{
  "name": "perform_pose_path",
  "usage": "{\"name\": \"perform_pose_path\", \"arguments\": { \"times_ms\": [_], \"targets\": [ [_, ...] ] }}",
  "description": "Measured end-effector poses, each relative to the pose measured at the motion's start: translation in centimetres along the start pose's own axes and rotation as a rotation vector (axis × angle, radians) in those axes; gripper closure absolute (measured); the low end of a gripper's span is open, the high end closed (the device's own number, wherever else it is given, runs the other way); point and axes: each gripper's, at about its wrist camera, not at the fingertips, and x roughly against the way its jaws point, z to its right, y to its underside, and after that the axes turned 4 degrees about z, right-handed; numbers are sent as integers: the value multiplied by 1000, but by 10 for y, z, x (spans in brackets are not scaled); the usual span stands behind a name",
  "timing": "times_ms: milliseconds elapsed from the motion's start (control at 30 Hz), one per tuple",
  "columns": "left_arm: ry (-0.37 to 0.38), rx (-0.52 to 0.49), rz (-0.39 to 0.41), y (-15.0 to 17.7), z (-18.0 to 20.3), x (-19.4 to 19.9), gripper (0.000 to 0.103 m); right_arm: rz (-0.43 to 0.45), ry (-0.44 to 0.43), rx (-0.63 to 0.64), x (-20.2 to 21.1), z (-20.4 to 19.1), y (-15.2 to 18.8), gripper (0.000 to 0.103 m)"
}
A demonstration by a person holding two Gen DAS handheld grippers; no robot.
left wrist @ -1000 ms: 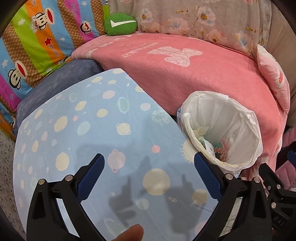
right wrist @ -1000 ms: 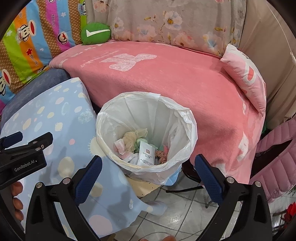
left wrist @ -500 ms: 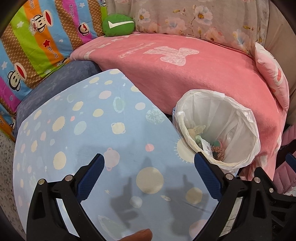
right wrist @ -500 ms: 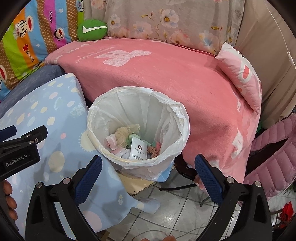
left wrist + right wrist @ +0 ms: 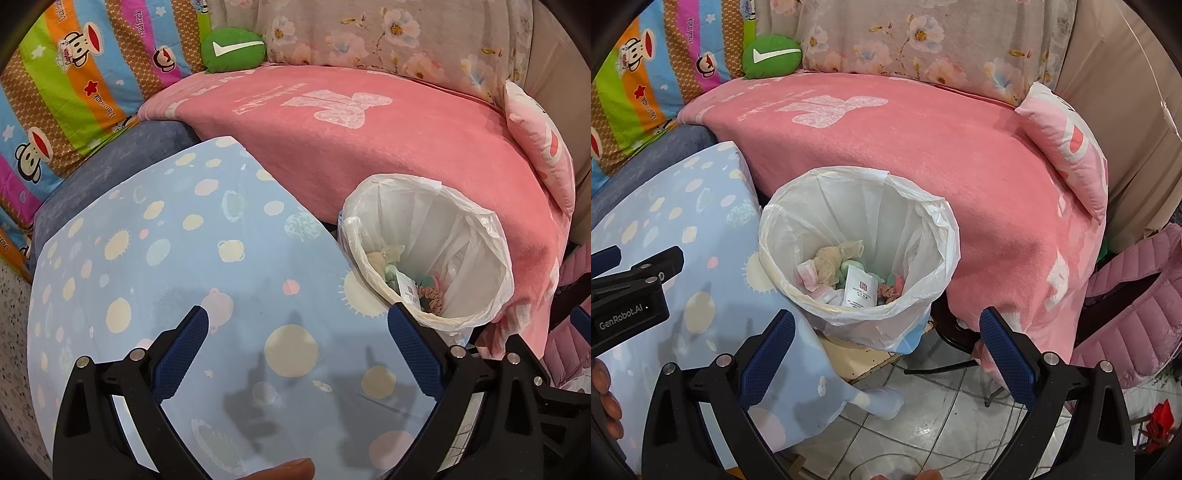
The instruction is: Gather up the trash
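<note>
A bin lined with a white plastic bag point(image 5: 923, 218) stands between the blue table and the pink sofa; it also shows in the left wrist view point(image 5: 480, 229). Inside lie crumpled wrappers and a white sachet point(image 5: 860, 288). My right gripper point(image 5: 886, 332) is open and empty, just in front of the bin and above the floor. My left gripper point(image 5: 295, 339) is open and empty over the blue planet-print tablecloth point(image 5: 166, 258), left of the bin. The left gripper's body shows in the right wrist view point(image 5: 631, 291).
A pink blanket point(image 5: 923, 140) covers the sofa behind the bin, with a pink pillow point(image 5: 1067, 147) at right and a green cushion point(image 5: 772, 55) at the back. A pink quilted jacket point(image 5: 1137, 295) lies at right. Tiled floor with cables point(image 5: 942, 406) is below.
Both views have drifted slightly: the bin sits a little more to the left and closer in the right wrist view. Both grippers stay open and empty.
</note>
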Motion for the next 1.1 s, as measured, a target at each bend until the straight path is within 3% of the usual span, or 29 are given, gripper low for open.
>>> {"name": "perform_pose_path", "arguments": {
  "times_ms": [1100],
  "targets": [
    [-9,-1,-7,5,6,2,10,-4,8,-2,-1,4,3,7]
  ]
}}
